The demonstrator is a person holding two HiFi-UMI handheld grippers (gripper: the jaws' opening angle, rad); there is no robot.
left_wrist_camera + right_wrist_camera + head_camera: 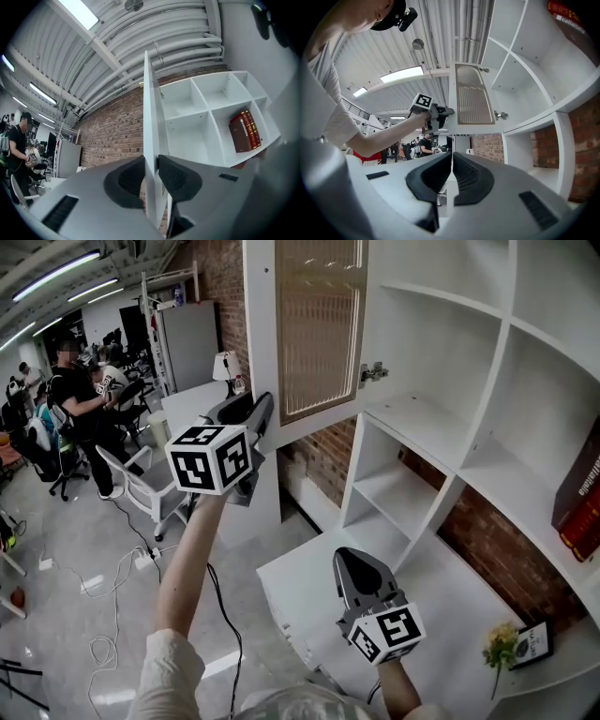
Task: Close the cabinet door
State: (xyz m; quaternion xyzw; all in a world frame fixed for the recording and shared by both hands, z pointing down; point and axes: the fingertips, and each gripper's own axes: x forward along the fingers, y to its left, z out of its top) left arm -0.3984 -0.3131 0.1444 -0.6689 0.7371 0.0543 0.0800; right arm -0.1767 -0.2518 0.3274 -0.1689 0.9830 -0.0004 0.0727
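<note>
The white cabinet door (319,329) with a ribbed glass panel stands swung open from the white shelf unit (487,399), hung on a metal hinge (373,372). My left gripper (262,420) is raised to the door's free edge. In the left gripper view the door edge (150,117) runs between the jaws and both pads press on it; the left gripper (151,176) is shut on it. My right gripper (354,563) hangs lower, in front of the shelves, holding nothing. Its jaws (452,176) are shut. The right gripper view also shows the door (473,96) and the left gripper (440,112).
Red books (581,493) stand in a right compartment, and a small flower (502,648) with a card sits on the bottom shelf. A white counter (300,587) lies under the right gripper. People (80,399), chairs (141,484) and floor cables fill the room at the left.
</note>
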